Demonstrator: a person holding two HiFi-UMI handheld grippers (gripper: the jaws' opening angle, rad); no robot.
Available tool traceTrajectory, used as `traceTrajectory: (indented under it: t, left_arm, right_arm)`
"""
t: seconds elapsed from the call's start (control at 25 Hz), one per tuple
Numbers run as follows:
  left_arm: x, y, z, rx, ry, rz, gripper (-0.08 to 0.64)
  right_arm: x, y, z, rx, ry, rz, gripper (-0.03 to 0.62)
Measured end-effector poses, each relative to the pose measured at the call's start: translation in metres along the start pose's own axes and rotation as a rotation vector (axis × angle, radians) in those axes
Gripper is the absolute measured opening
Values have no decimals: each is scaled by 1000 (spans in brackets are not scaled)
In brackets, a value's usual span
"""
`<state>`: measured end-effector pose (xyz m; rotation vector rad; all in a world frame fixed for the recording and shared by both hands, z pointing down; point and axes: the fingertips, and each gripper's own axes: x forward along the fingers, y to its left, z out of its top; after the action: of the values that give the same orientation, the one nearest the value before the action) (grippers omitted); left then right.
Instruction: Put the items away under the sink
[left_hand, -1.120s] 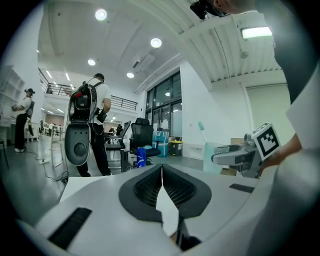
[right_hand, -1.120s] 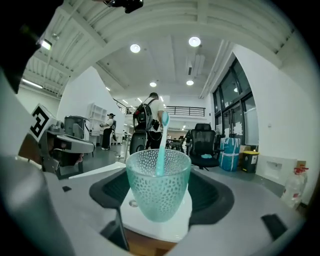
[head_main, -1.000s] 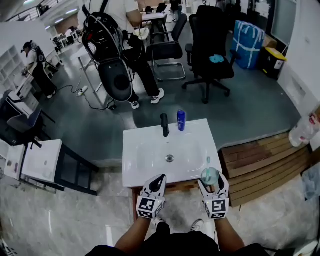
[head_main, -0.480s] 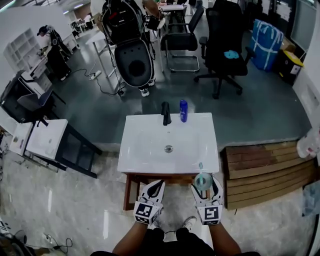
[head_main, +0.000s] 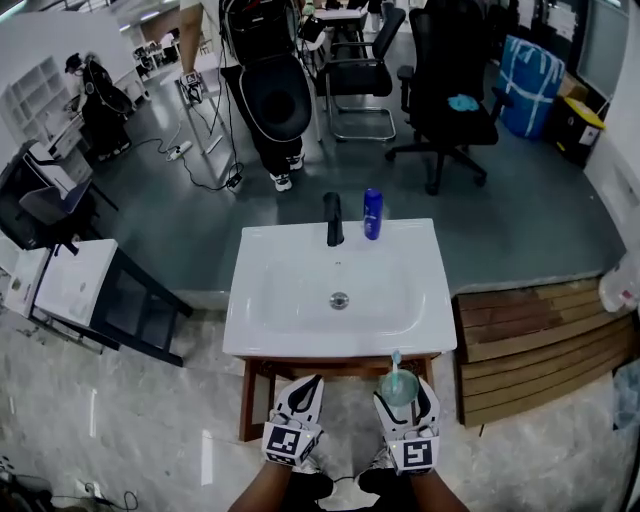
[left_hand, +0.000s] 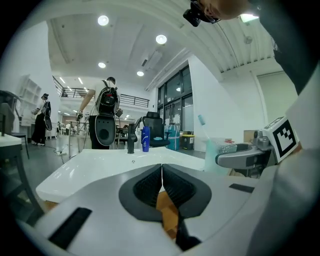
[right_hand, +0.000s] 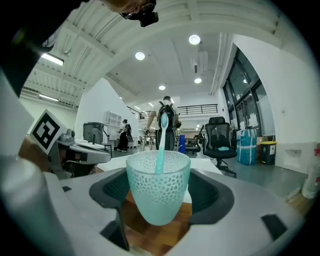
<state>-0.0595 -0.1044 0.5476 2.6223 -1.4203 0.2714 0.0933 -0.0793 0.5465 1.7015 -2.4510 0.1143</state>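
Cup (right_hand: 158, 185), translucent teal with a pitted surface: held upright between the jaws of the right gripper (right_hand: 159, 197), which are closed against its two sides. A pale teal toothbrush (right_hand: 161, 142) is stood inside it, head uppermost and leaning slightly.

In the head view the cup is seen just in front of the front rim of the sink (head_main: 250, 330), near its right front corner, over the floor.

Left gripper (left_hand: 162, 182): jaws are brought fully together, with nothing caught between them. It is carried just beside the right gripper, to its left, and likewise short of the sink's front edge.

Sink: white, rectangular, with a drain (head_main: 339, 299) set at the middle of the basin. It is borne on a wooden stand (head_main: 255, 385).

Faucet (head_main: 333, 220), black: mounted at the middle of the sink's back edge.

Blue bottle (head_main: 372, 213): stood upright on the back edge, just beside the faucet on its right.

Wooden platform (head_main: 530, 340): laid on the floor to the right of the sink.

Black office chair (head_main: 445, 90): placed well behind the sink.
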Motion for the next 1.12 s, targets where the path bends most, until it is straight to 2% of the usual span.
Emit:
traceTrajectory:
  t: [0.28,0.4,0.6,0.8,0.92,1.12]
  left_arm:
    - [20,22,-86,21,-33,11,21]
    - [37,31,-126,13,-61,32,21]
    - [55,48,-204,29,-59,40,21]
    - [77,74,-273,17,-91,67,21]
    - [86,84,-303,25,-103,72,21]
    - [95,88,-326,42,-125,67,21]
  right_arm:
    - [21,23,-88,-24,36,20,370]
    - [39,23,-125,-50,10,29,370]
    - [64,32,-200,-55,9,21,370]
    - [102,37,-267,-61,-47,7,370]
    - [116,39,-294,-44,-71,2,370]
    - [122,38,-314,-56,-105,-13,370]
